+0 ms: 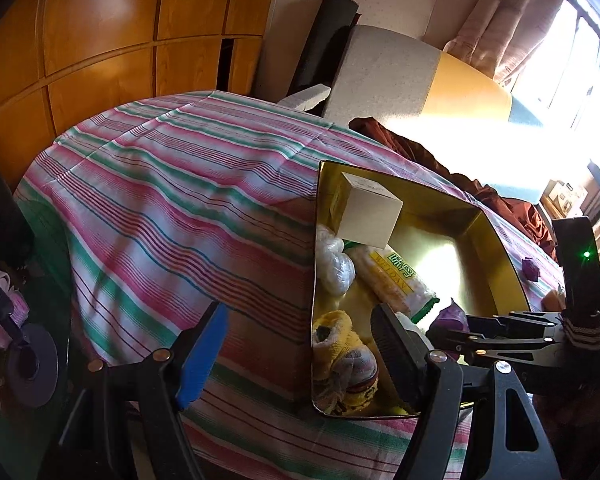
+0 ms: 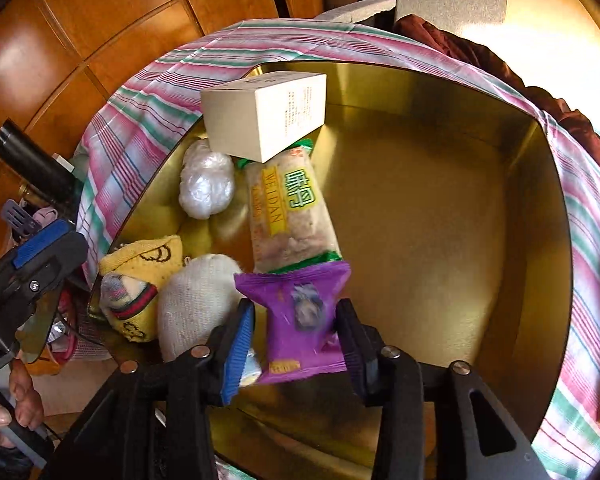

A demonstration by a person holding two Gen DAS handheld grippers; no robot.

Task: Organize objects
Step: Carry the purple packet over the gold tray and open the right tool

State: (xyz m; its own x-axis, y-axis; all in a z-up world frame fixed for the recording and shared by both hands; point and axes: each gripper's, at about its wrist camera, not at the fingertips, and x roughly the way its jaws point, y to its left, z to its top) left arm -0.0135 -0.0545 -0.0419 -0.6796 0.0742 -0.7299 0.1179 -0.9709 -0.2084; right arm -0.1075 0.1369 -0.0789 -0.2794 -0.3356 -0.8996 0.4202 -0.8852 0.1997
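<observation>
A: Where's the purple foil snack packet (image 2: pixel 300 320)?

B: Between the right gripper (image 2: pixel 296 346) fingers, jaws slightly parted, pads beside it, over the gold metal tray's (image 2: pixel 540 208) crowded left half.

A: Room?

B: The tray's right half is bare. Left gripper (image 1: pixel 300 354) gapes empty, straddling the tray's left rim.

Gold tray (image 2: pixel 440 92) sitting on striped cloth, right half bare. Cream box (image 2: pixel 266 114) lying in far left corner, resting on end of clear wafer packet (image 2: pixel 290 216). White plastic bundle (image 2: pixel 206 184) lying beside packet, by left wall. Yellow knitted sock (image 2: pixel 140 280) and white sock (image 2: pixel 198 300) lying side by side at near left. Purple snack packet (image 2: pixel 300 316) hanging over near part of tray, overlapping wafer packet's near end.
</observation>
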